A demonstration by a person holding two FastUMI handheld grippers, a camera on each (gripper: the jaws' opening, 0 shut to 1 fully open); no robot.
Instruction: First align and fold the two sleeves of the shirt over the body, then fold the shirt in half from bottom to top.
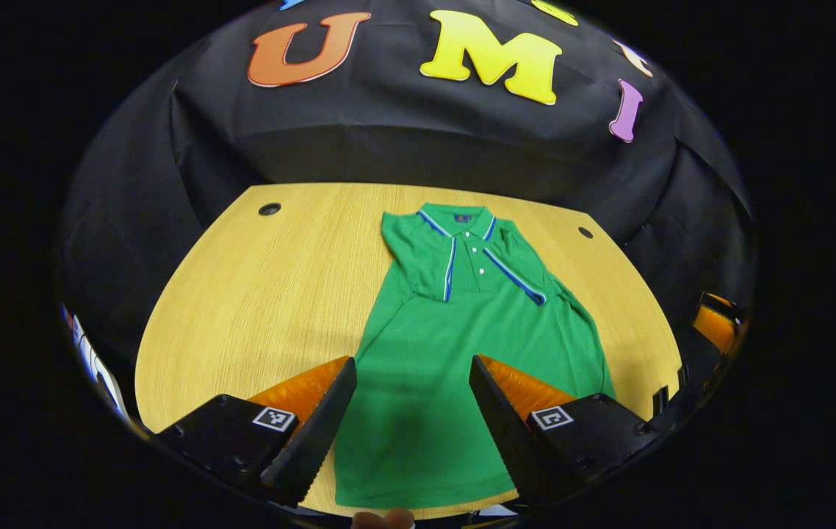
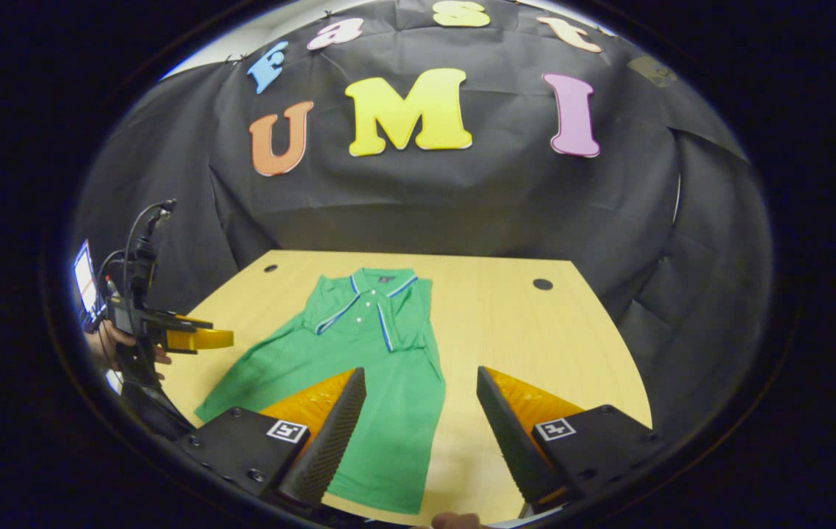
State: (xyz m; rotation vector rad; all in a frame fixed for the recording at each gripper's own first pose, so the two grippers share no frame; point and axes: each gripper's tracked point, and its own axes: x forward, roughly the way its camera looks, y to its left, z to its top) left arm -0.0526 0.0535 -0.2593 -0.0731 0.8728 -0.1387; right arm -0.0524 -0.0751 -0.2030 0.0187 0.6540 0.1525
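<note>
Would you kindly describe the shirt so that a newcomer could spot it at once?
Start from the light wooden table before the black cloth wall. On it lies a green polo shirt, collar toward the wall, both short sleeves already folded over the chest. Blue-and-white trim on its collar and sleeve cuffs marks it out from the bare wood.

Both cams above table (image 1: 242,294) near edge, facing wall; share shirt (image 1: 455,353)

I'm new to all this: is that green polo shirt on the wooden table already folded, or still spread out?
Partly folded. The green polo shirt has both sleeves tucked over its body, but its bottom half lies unfolded.
</note>
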